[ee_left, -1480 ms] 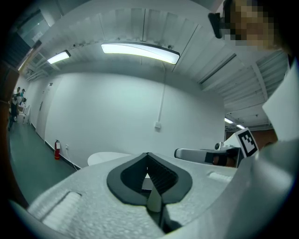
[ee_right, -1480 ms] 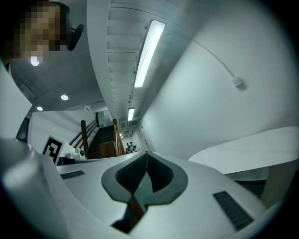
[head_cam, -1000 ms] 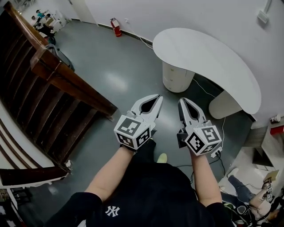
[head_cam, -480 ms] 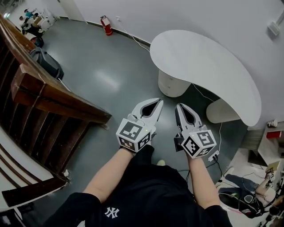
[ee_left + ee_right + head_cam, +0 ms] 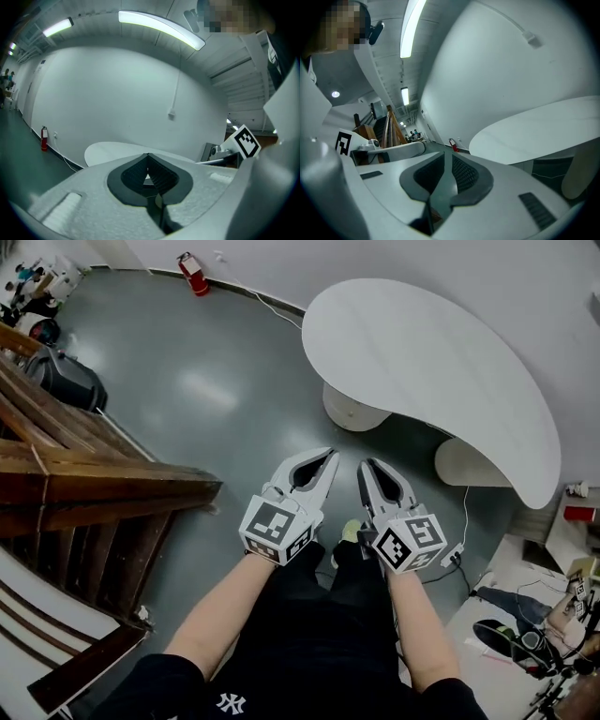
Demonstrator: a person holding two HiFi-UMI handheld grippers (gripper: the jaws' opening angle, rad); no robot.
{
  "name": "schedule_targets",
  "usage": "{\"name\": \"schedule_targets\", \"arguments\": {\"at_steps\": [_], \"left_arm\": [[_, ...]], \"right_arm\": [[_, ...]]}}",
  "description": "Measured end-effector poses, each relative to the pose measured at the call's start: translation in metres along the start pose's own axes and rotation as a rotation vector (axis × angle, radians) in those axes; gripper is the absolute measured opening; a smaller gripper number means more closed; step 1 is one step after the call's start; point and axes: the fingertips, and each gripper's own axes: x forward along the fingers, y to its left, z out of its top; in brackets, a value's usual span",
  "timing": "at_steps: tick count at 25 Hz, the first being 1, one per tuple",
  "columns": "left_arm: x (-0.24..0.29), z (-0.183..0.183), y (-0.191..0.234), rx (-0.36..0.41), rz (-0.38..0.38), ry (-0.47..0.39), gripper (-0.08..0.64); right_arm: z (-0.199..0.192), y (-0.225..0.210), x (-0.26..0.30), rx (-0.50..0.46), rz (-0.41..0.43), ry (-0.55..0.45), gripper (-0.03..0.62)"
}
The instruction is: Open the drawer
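The left hand-held gripper (image 5: 328, 457) has its jaws drawn together on nothing. The right hand-held gripper (image 5: 366, 465) stands just beside it, jaws a narrow slit apart and likewise empty. Both are held out in front of the person, above the grey floor (image 5: 187, 362) and short of the near edge of the white curved worktop (image 5: 441, 352). Under that worktop stands a rounded pedestal (image 5: 352, 409), and a wooden stair rail (image 5: 103, 493) lies off to the left.

No drawer shows in any view, so whether it is open or closed cannot be told. The pose fits walking up to the drawer as well as standing clear once it is out. If a pull is yet to come, it calls for finding the drawer front and parting the jaws for its handle
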Motion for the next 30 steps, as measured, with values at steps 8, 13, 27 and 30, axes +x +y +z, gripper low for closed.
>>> {"name": "schedule_targets", "arguments": {"at_steps": [8, 13, 27, 30], "left_arm": [[0.073, -0.087, 0.064, -0.017, -0.001, 0.029, 0.009], [0.099, -0.14, 0.113, -0.046, 0.0, 0.028, 0.009], [0.126, -0.266, 0.201, -0.068, -0.026, -0.026, 0.009], [0.13, -0.273, 0.211, -0.072, -0.03, -0.036, 0.009]], "right_arm": [[-0.068, -0.095, 0.078, 0.082, -0.079, -0.004, 0.063], [-0.115, -0.127, 0.137, 0.068, -0.123, 0.002, 0.069], [-0.225, -0.2, 0.233, -0.123, -0.368, -0.07, 0.112], [-0.23, -0.214, 0.243, -0.128, -0.417, -0.082, 0.136]]}}
